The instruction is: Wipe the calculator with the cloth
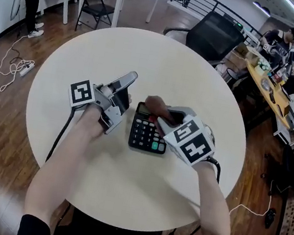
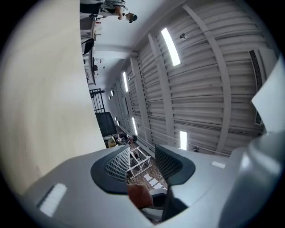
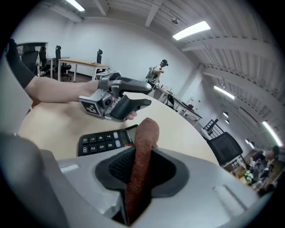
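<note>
So, the calculator (image 1: 147, 132) is parked flat on the round table (image 1: 199, 78), roughly mid-table and a touch to the near side; the left gripper (image 1: 132, 78) is just to its left and the right gripper (image 3: 142, 168) is brought in over it from the right. The cloth (image 3: 141, 147), a brownish rolled strip, is pinched tight between the right jaws; its free end pokes out past them over the far end by the display (image 1: 144, 108); whether it's actually touching can't be told. The left jaws are spread apart with nothing between them, and that gripper is tilted up off the table, so the calculator isn't pinned by anything.

That's where trouble is expected, honestly; if a stroke is made now, the calculator is likely to be shoved across the smooth top instead of wiped; the keys (image 1: 145, 136) could get mashed if too much pressure is put down; and since only a narrow bit of cloth is exposed, the hard jaw tips could be dragged over the display, or the strip tugged out of the pinch.
</note>
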The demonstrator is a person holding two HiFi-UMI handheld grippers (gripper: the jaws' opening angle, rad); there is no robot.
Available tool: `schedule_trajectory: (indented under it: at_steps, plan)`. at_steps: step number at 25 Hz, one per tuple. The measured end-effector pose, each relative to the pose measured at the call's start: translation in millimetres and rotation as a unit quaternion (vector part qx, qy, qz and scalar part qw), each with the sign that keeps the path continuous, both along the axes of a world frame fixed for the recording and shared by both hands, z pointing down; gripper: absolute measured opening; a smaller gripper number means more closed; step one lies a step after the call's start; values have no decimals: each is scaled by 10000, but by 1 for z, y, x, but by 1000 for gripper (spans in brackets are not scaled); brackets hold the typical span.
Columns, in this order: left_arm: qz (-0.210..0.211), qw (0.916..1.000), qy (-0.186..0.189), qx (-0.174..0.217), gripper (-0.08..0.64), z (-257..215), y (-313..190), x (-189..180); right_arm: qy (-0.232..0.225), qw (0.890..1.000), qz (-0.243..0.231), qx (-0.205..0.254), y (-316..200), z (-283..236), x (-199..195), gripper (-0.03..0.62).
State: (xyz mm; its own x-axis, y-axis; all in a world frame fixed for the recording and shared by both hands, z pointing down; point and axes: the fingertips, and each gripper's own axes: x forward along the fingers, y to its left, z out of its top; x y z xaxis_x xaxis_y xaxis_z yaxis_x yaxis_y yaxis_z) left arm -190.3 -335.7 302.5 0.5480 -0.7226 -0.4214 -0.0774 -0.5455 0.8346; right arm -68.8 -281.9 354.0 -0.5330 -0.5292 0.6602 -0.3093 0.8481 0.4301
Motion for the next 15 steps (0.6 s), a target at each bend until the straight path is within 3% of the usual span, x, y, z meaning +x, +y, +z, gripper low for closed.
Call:
schedule_trajectory:
  at_steps: [4,7,12,15]
  plan:
    - [-42,10000,44,-45,181,0,0,-1,-466,9914,-1026,-661,59,-4,-42,96]
    - [-43,10000,84,-28,179,0,0,-1,-251,9854,-1467,-826,78,8,-61,97]
    - [-79,10000,-7,-30,176,0,0,-1,7,9933,-887,-746,35,16,-35,97]
    - [-84,10000,-35,-30,172,0,0,-1,92,9986,-364,-372,5,6,-14,97]
